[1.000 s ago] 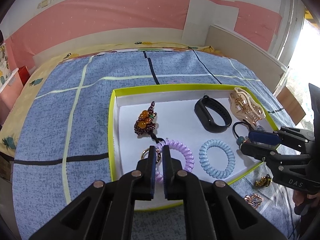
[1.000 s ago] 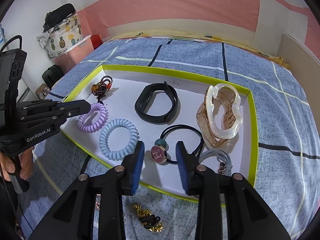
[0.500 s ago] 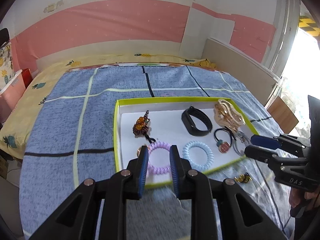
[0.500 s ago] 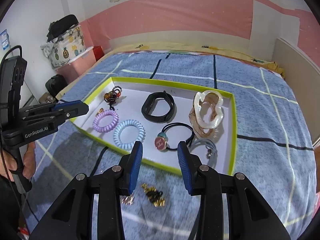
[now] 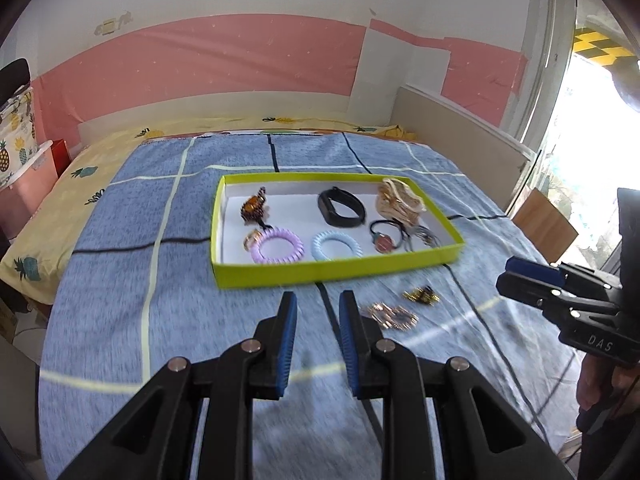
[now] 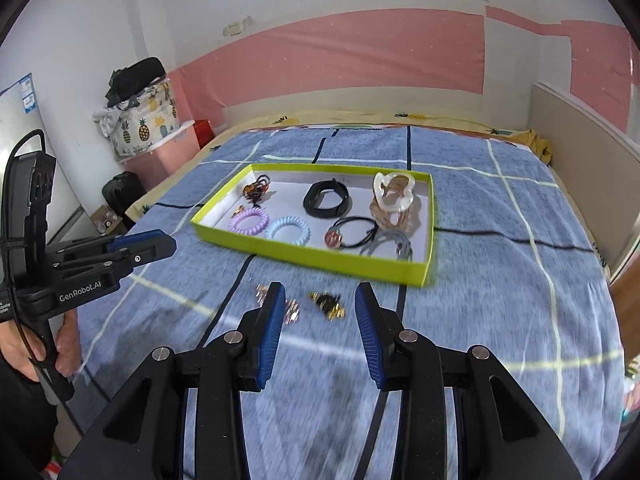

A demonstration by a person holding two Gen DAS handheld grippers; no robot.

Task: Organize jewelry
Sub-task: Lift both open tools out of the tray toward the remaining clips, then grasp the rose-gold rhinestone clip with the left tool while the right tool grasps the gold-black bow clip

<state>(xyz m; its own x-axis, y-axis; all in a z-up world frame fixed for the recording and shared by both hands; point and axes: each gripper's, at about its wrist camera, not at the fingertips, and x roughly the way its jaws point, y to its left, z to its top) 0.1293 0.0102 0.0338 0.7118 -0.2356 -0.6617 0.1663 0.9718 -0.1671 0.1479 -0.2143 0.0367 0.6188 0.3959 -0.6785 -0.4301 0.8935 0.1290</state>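
**A:** Blue-padded fingers [image 5: 289, 322] of the left gripper [image 5: 317, 312] stand spread with nothing between them, poised over a blue plaid bedspread [image 5: 120, 280]. What about the other one?

**B:** Same story: the right gripper [image 6: 318, 306] has its fingers [image 6: 366, 312] parted and empty, above two loose pieces on the bed, a gold-and-black clip [image 6: 328, 304] and a rose-gold trinket [image 6: 290, 310] beside it.

**A:** And the rest of the jewelry?

**B:** Farther out, inside a lime-green tray [image 5: 320, 269] lying on the bed. Near its front wall, a lilac coil hair tie [image 5: 280, 245] lies just beside a pale blue coil hair tie [image 5: 336, 246]; behind them, a black wristband [image 5: 342, 212], a beaded amber charm [image 5: 254, 208] and a cream claw clip [image 5: 400, 200]. A black elastic with a round charm [image 5: 386, 238] rests at the right end.

**A:** Who holds the tools?

**B:** A person; one hand [image 6: 24, 350] grips the left handle at the right camera's edge.
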